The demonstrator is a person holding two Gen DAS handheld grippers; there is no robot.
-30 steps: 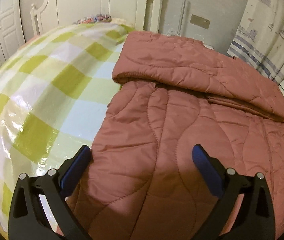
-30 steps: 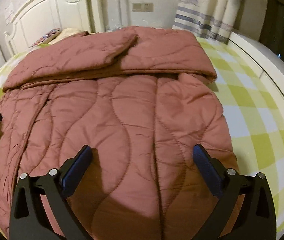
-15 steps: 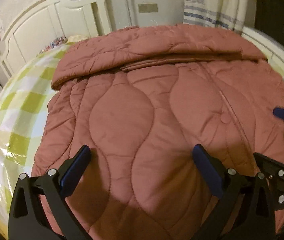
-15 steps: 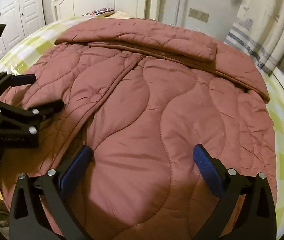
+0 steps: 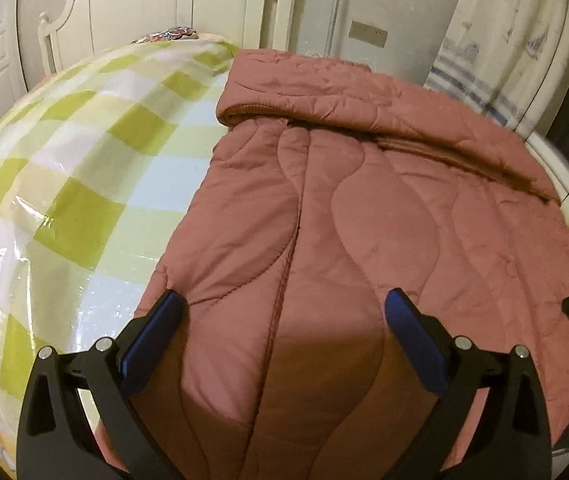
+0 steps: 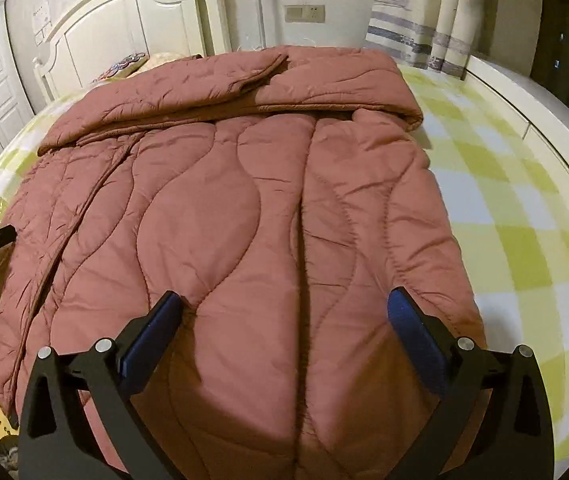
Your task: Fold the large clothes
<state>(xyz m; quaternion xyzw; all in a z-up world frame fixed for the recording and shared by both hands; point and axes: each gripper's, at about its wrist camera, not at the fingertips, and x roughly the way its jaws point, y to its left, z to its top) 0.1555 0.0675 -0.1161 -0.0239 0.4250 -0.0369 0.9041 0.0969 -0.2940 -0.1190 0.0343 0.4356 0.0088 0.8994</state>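
Both tongs, left (image 5: 282, 308) and right (image 6: 284, 308), are wide open above the pink coat (image 6: 224, 220). The coat lies flat on the checked bed (image 5: 64, 168).

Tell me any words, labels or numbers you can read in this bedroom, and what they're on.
None can be read.
Paper on the wall by the headboard: markings too small and blurred.
Wall plate: no legible marking.
Curtain: printed pictures and stripes, no words.
Quilt, sheet, claws: no text.
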